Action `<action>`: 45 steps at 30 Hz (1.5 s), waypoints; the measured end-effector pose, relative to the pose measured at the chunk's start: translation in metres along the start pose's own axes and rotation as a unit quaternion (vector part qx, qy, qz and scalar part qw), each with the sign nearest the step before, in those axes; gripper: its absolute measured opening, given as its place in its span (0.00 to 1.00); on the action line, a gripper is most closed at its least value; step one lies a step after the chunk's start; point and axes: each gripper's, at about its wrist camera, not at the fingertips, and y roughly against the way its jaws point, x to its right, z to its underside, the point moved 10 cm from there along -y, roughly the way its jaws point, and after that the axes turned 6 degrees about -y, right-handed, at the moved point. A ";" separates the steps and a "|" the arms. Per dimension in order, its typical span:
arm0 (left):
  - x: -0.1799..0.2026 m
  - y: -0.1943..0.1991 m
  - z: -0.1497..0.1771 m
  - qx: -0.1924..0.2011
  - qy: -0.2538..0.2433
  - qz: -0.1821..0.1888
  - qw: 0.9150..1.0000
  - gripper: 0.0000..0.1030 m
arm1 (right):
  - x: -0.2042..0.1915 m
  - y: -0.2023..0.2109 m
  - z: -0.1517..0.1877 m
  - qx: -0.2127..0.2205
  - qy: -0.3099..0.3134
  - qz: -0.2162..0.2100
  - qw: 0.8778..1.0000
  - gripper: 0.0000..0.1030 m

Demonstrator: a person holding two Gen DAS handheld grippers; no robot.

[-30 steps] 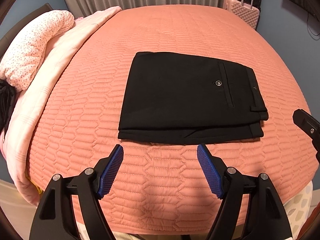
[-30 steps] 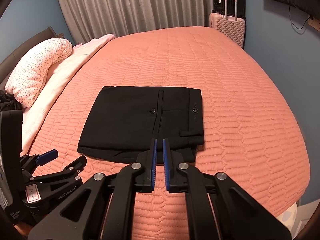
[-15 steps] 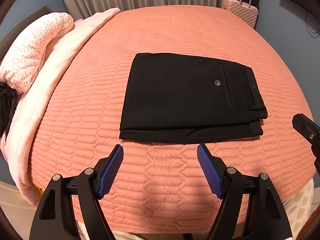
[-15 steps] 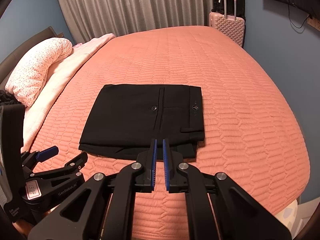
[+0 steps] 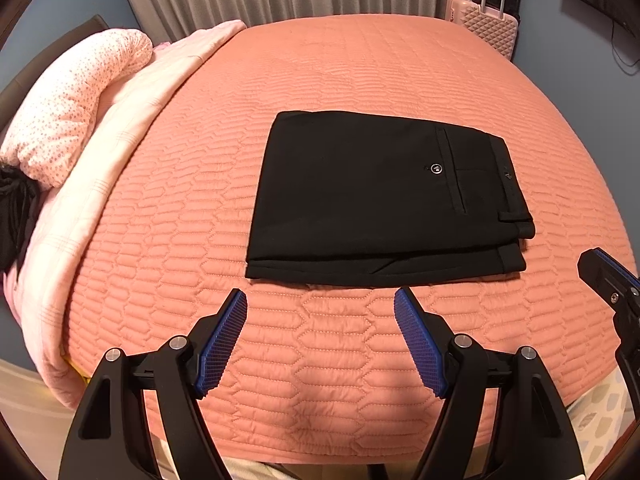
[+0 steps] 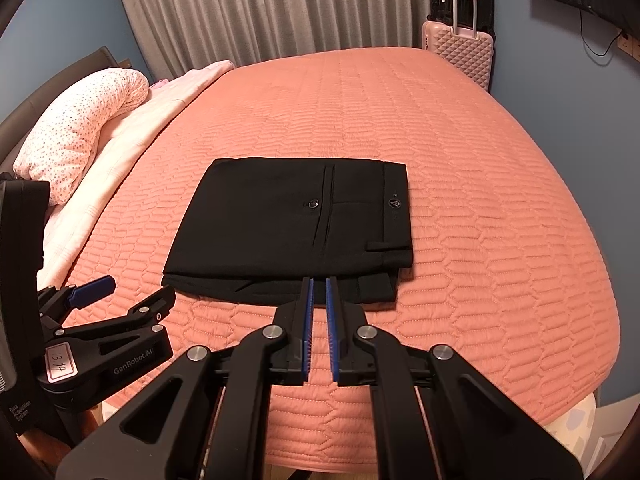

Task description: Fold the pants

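At the centre of both views, folded black pants [image 5: 380,196] lie flat on a salmon quilted bedspread [image 5: 360,68].

We see the left gripper [image 5: 320,300] at the lower edge of its frame, jaws spread wide and empty, hovering just short of the pants' near hem. Our right gripper [image 6: 318,284], low centre in its frame, has its blue pads almost together with nothing between them, tips over the near hem. Toward the upper left lies a dotted pillow [image 6: 80,132]; at upper right stands a pink suitcase [image 6: 458,54].
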 end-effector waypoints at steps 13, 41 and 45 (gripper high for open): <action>0.008 0.004 -0.004 0.004 -0.001 0.015 1.000 0.83 | -0.001 0.005 -0.001 0.012 0.008 0.007 1.000 0.07; 0.013 0.017 -0.016 0.054 -0.017 0.010 0.998 0.85 | -0.002 0.007 0.001 0.013 0.008 0.011 1.000 0.07; 0.002 0.010 -0.014 0.034 -0.011 -0.033 0.999 0.85 | -0.002 0.006 0.001 0.013 0.008 0.012 1.000 0.07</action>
